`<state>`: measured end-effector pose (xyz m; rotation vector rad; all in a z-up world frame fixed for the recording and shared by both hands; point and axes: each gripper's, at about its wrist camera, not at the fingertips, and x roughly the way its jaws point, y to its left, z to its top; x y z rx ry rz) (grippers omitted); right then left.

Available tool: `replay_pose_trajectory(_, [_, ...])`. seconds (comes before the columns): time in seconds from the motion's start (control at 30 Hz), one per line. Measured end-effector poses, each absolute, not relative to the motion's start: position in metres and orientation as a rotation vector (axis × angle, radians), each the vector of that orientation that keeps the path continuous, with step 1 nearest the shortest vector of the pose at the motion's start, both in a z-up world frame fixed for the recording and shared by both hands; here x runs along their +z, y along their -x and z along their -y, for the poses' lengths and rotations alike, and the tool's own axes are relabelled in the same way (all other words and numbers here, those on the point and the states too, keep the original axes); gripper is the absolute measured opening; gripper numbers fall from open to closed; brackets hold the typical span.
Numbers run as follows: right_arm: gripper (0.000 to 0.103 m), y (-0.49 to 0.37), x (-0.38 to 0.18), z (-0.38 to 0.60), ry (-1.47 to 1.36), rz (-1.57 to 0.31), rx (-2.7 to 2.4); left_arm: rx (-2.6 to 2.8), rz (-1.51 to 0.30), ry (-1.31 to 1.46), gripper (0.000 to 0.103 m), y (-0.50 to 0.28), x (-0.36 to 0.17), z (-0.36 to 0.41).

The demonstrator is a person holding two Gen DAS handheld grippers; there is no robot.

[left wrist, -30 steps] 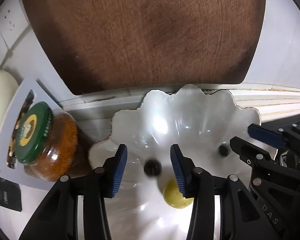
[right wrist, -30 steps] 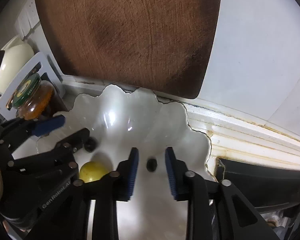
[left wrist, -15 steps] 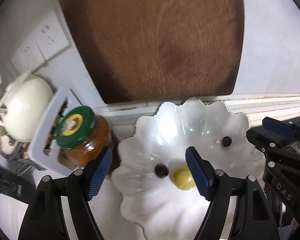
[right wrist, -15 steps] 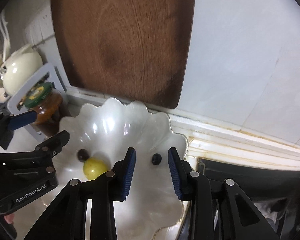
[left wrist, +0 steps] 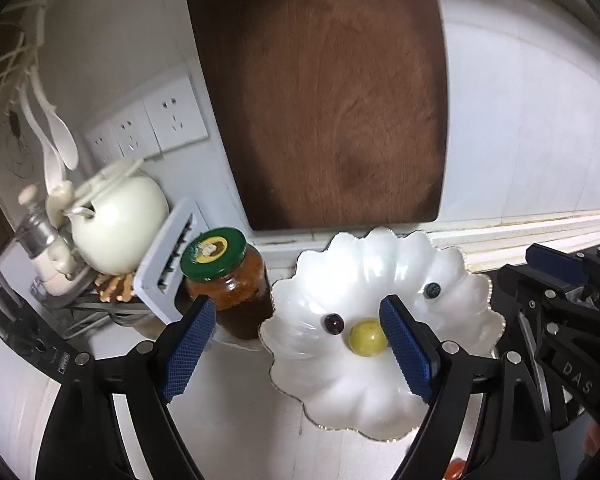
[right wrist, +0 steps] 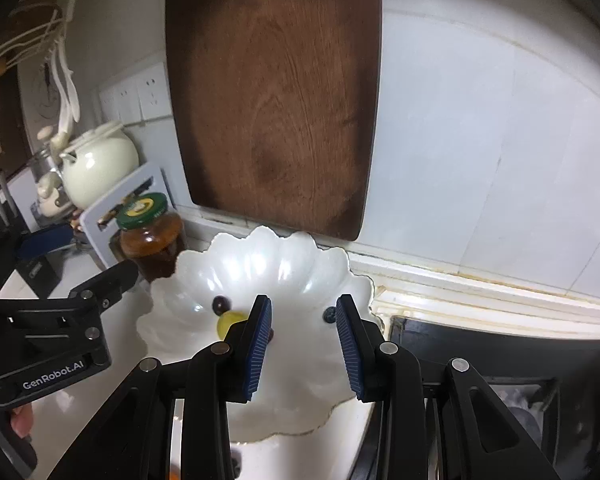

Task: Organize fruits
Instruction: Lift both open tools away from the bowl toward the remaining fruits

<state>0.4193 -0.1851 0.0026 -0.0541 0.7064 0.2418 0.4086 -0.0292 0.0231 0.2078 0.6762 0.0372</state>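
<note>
- The left gripper [left wrist: 300,352] is seen nearest in the left wrist view, above the near-left part of the white scalloped bowl [left wrist: 380,408]; its jaws are opening and nothing is held between them.
- The right gripper [right wrist: 304,344] is seen above the near-right part of the bowl, its blue pads narrowly parted with nothing pinched between them.
- "GenRobot.AI" can be read on the left gripper's body in the right wrist view; "DAS" can be read on the right gripper's body in the left wrist view.
- 3 fruits lie inside the bowl: a yellow-green round fruit [left wrist: 367,337] near its middle, a dark grape [left wrist: 333,323] just left of it and touching or nearly so, and a blueberry [left wrist: 431,290] apart toward the bowl's right side.
- In the right wrist view the yellow-green fruit is half hidden behind a pad; in the left wrist view it is shown nearly whole.
- A green-lidded jar [left wrist: 224,280] stands just left of the bowl; its label is too small to be read.
- A wooden cutting board [left wrist: 320,100] leans on the wall behind the bowl.
- Left of the bowl and farther back, a cream teapot [left wrist: 116,220] and wall sockets [left wrist: 148,124] are seen.
</note>
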Motion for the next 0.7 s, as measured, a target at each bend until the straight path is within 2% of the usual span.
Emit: replay_pose_trajectory(0.7, [0.035,-0.321,0.029,0.177,0.075,-0.578,0.265,0.004,-0.587,-0.129,0.087,-0.304,0.046,0.013])
